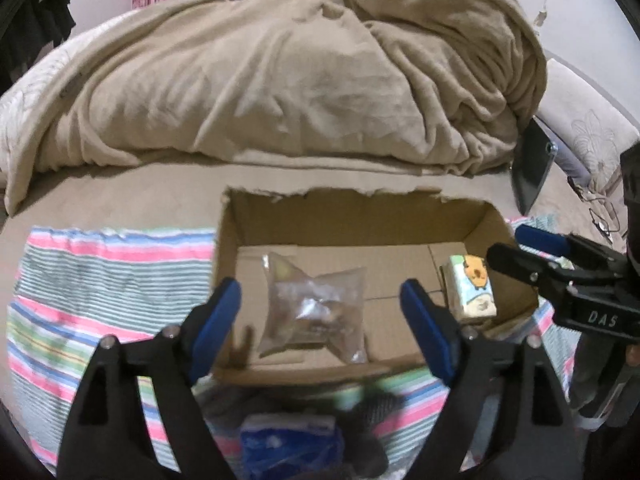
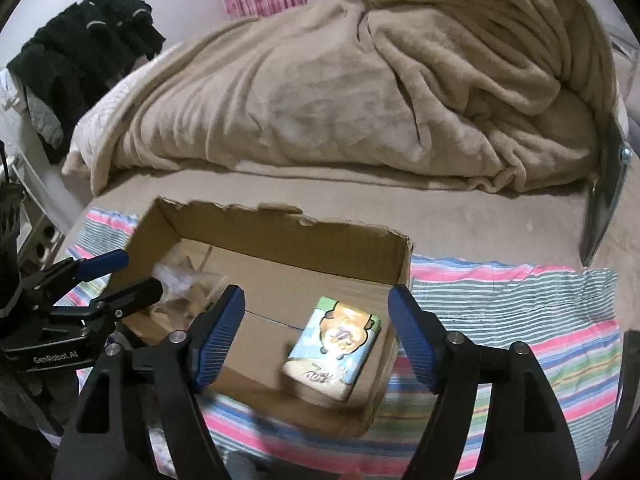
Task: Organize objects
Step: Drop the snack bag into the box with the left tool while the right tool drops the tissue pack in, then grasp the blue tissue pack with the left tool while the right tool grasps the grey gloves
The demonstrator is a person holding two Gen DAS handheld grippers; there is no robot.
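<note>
An open cardboard box (image 1: 352, 216) (image 2: 288, 236) sits on a striped cloth on the bed. Inside it lie a clear plastic bag (image 1: 316, 308) (image 2: 188, 292) of small items at the left and a tissue pack (image 1: 472, 288) (image 2: 334, 356) with a cartoon print at the right. My left gripper (image 1: 320, 324) is open and empty above the box's near edge, over the bag. My right gripper (image 2: 316, 332) is open and empty above the tissue pack. It also shows in the left wrist view (image 1: 516, 248), and the left gripper shows in the right wrist view (image 2: 136, 276).
A rumpled beige blanket (image 1: 300, 72) (image 2: 360, 92) fills the bed behind the box. A dark tablet (image 1: 532, 168) (image 2: 604, 208) leans at the right. A blue packet (image 1: 288, 444) and a dark item lie on the striped cloth (image 1: 100, 300) (image 2: 520, 320) in front. Black clothes (image 2: 88, 40) hang at the left.
</note>
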